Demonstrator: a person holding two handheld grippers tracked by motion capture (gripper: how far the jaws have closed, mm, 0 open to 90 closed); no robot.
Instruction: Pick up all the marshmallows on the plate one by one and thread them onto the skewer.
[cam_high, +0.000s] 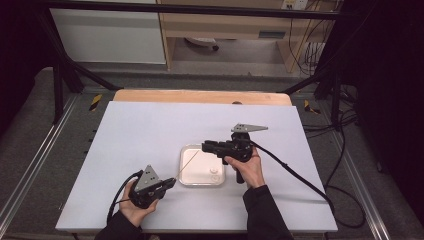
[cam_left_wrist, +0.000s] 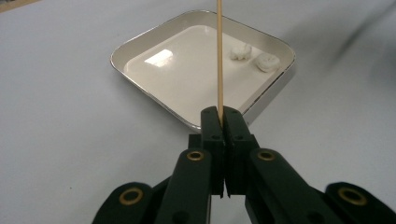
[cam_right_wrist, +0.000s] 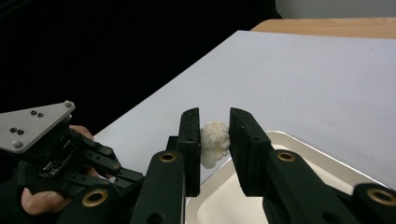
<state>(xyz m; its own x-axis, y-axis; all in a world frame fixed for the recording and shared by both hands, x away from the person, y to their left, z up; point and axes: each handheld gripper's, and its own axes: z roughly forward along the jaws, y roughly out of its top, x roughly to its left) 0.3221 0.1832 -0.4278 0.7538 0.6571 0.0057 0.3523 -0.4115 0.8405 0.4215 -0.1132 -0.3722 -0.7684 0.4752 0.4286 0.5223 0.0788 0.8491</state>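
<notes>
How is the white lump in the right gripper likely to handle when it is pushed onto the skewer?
The white lump looks soft and crumbly, so it may break if squeezed harder. The skewer is thin and may flex. The lump seems light: the right gripper pinches it at the tips.

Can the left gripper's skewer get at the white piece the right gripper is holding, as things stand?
Probably yes. The left gripper is shut on the skewer, which points out over the tray. The right gripper holds the white piece above the tray, exposed between its jaws, with nothing between.
</notes>
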